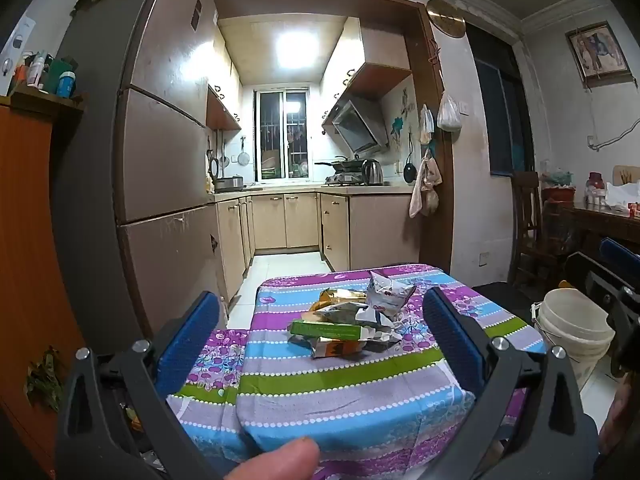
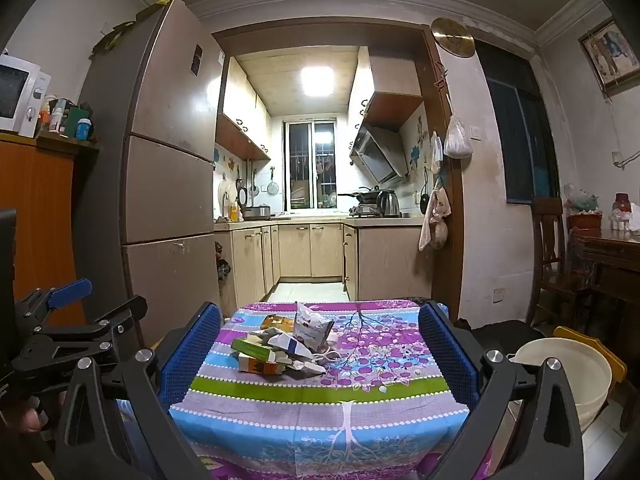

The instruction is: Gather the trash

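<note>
A heap of trash [image 1: 352, 322] lies on a small table under a striped floral cloth [image 1: 344, 384]: a green carton [image 1: 324, 329], an orange carton, crumpled foil wrappers and a white torn packet [image 1: 386, 294]. The same heap [image 2: 286, 344] shows in the right wrist view, left of the cloth's [image 2: 320, 392] middle. My left gripper [image 1: 320, 328] hovers at the near side of the table, open, with nothing between its blue pads [image 1: 188, 340]. My right gripper [image 2: 320, 352] is also open and empty, held back from the heap. A white bucket [image 1: 572, 328] stands on the floor to the right of the table.
A tall fridge [image 2: 168, 168] stands left of the table, with a wooden cabinet [image 2: 36, 216] beside it. Behind the table a doorway opens into a narrow kitchen. A wooden chair [image 2: 552, 256] and a dark side table [image 2: 612, 252] stand at the right. A fingertip [image 1: 280, 460] shows at the bottom edge.
</note>
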Available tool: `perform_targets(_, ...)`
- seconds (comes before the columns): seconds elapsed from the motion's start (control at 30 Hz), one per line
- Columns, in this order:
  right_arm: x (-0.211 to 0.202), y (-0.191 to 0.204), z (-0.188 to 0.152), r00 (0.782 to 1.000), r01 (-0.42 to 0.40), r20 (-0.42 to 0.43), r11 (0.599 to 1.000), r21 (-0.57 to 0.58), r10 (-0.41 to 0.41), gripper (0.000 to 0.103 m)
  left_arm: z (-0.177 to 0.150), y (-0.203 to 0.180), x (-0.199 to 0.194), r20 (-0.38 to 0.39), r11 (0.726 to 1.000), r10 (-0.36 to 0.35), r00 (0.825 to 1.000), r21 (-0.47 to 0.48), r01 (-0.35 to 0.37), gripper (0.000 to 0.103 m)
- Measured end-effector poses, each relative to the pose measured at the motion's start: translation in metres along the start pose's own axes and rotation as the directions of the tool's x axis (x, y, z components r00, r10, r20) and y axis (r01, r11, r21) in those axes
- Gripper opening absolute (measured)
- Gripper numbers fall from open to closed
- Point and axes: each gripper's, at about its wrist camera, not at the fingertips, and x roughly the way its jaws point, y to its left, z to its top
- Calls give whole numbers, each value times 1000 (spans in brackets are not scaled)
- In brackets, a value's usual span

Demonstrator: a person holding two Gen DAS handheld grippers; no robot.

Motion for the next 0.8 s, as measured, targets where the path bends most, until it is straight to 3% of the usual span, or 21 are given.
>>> perform_targets(0.8, 0, 0, 0, 1000, -1, 10, 1000, 8, 1, 99, -5, -2, 3, -14, 1000, -6, 1000, 16, 6, 98)
